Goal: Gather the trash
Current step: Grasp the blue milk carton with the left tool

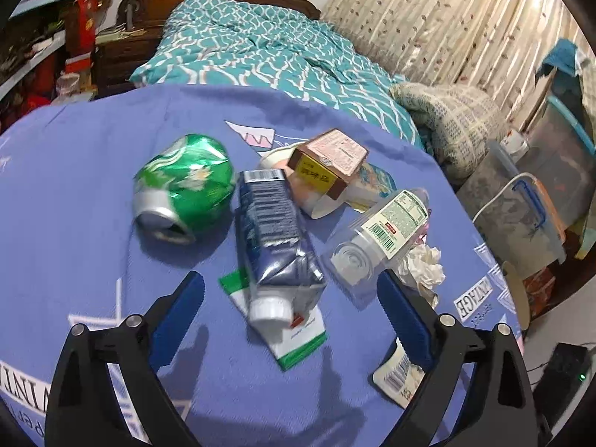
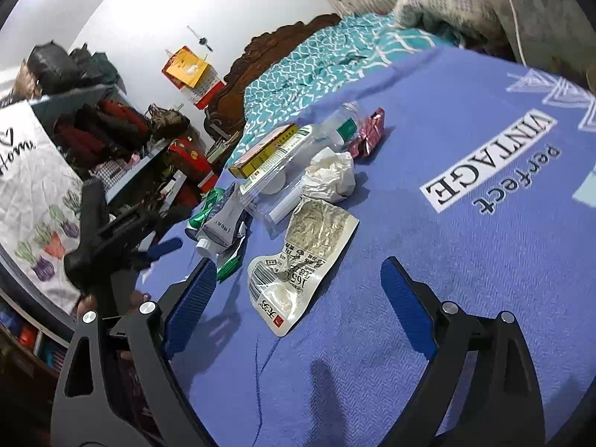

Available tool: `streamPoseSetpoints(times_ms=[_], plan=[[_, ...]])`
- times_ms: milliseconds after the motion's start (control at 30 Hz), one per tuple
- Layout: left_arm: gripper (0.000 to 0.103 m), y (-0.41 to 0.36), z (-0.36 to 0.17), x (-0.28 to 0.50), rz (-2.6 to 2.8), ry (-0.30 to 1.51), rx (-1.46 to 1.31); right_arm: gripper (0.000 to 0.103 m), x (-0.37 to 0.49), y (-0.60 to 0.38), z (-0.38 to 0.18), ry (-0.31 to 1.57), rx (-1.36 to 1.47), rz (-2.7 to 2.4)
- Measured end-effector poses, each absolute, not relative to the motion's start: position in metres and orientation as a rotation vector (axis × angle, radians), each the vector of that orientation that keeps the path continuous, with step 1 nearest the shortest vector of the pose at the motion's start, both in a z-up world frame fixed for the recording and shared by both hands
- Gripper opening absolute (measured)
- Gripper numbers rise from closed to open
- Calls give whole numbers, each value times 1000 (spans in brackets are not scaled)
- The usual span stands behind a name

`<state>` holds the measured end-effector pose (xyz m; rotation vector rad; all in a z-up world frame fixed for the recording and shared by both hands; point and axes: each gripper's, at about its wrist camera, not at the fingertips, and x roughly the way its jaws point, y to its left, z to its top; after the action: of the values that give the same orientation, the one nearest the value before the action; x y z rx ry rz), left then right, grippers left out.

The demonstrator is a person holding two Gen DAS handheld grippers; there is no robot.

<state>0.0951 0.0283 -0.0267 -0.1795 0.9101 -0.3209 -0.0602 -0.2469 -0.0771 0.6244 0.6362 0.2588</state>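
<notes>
A crumpled dark blue carton with a white screw cap (image 1: 275,238) lies on the blue woven bedspread (image 1: 93,260), long axis running away, cap nearest the left gripper (image 1: 290,298), whose jaws gape empty. Beside it: dented green aluminium can (image 1: 182,186), clear plastic bottle (image 1: 380,223). The right gripper (image 2: 298,290) stands wide, empty, over a flattened white wrapper (image 2: 301,260).

Both wrist views near shared trash pile (image 1: 283,216)

Left gripper (image 1: 290,290) spread wide, empty, at lower centre; blue carton (image 1: 272,231) lies between can (image 1: 182,186) and bottle (image 1: 380,231).
</notes>
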Motion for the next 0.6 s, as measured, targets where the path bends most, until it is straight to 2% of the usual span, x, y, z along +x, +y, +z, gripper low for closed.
streamPoseSetpoints(times_ms=[67,100,133,167,433,600], plan=[[89,18,-33,104,-299,922,-150,89,-62,-242,-74,634,592,261],[83,16,-36,107,-285,927,-137,89,-63,-240,-72,632,576,260],[56,10,-43,112,-268,941,-110,89,-63,-238,-71,629,559,260],[48,7,-49,115,-256,968,-84,89,-64,-236,-68,625,539,260],[47,62,-24,65,-346,863,-192,88,-41,-180,-48,651,283,377],[47,104,-27,31,-343,892,-241,84,-5,-122,-51,716,123,491]])
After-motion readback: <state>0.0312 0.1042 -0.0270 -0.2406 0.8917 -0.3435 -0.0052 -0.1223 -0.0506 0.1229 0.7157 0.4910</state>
